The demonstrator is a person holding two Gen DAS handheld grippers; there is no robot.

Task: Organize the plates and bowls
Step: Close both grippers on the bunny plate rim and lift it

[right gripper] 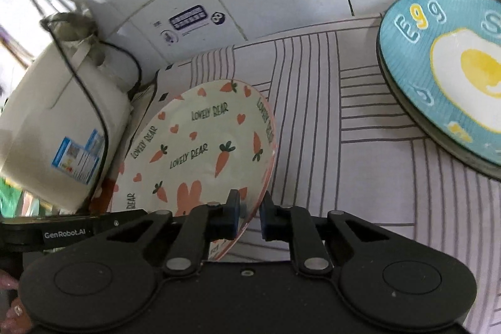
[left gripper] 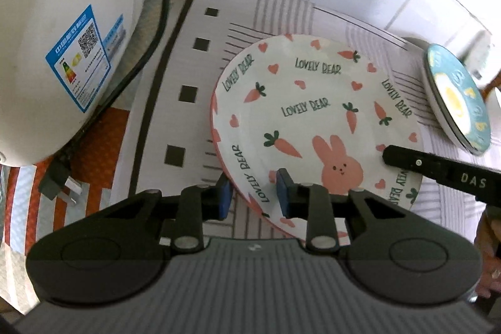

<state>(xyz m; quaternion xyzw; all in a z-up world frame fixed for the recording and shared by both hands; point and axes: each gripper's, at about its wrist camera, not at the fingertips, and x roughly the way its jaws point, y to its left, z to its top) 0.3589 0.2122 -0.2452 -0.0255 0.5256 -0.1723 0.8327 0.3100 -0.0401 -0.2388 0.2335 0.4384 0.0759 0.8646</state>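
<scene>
- I'm straddling the near rim of the rabbit plate [left gripper: 313,121] with the left gripper [left gripper: 253,193], jaws spread.
- Right gripper [right gripper: 250,213] is flanking the plate's opposite rim, jaws spread too.
- Glazed ceramic: stiff, slippery, breakable; I'm judging the rim the best hold.
- Egg plate [right gripper: 447,77] is lying well apart from it.

Round white plate [left gripper: 313,121] [right gripper: 200,146] with a pink edge. Painted all over with orange carrots, small pink hearts, a pink bunny and the words LOVELY BEAR. Face up on a pale cloth with thin stripes, just beside a big white pot. Looks lifted a bit on one side in the right wrist view, but hard to tell.

Blue plate [left gripper: 458,97] [right gripper: 444,74] with a fried egg picture and the word Egg. Sits on top of another dark-edged plate. On the same cloth, well apart from the bunny plate.
</scene>
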